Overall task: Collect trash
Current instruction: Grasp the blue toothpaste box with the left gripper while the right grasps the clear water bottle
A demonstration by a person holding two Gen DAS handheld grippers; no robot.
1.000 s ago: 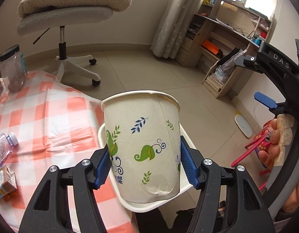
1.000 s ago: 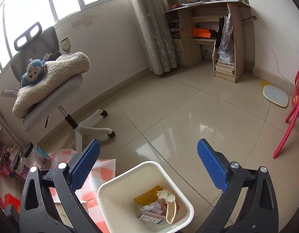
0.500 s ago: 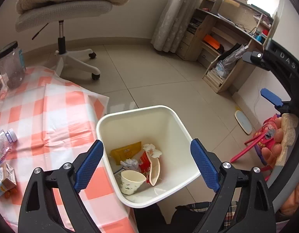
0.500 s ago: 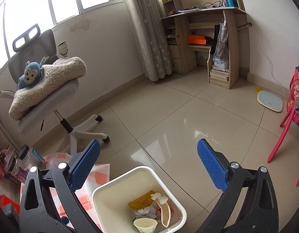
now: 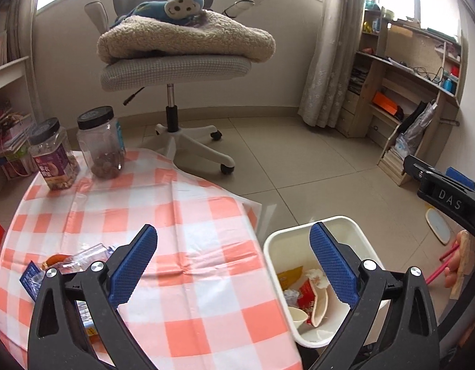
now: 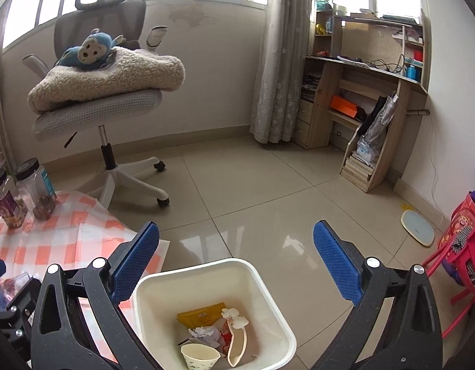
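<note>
Both tongs are empty, the left gripper (image 5: 232, 257) opening wide over the checked tablecloth (image 5: 188, 215) and the right gripper (image 6: 235, 254) gaping above the white bin (image 6: 269, 289), where the paper cup (image 6: 198, 356) lies among wrappers, presumably dropped as trash.

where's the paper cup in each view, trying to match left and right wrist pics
Left wrist: paper cup low right of centre, lying in the white bin, just left of the left tool's right finger.
Right wrist: paper cup at bottom centre, in the near end of the same bin.
Shared landmark: the yellow packet in the bin.
</note>
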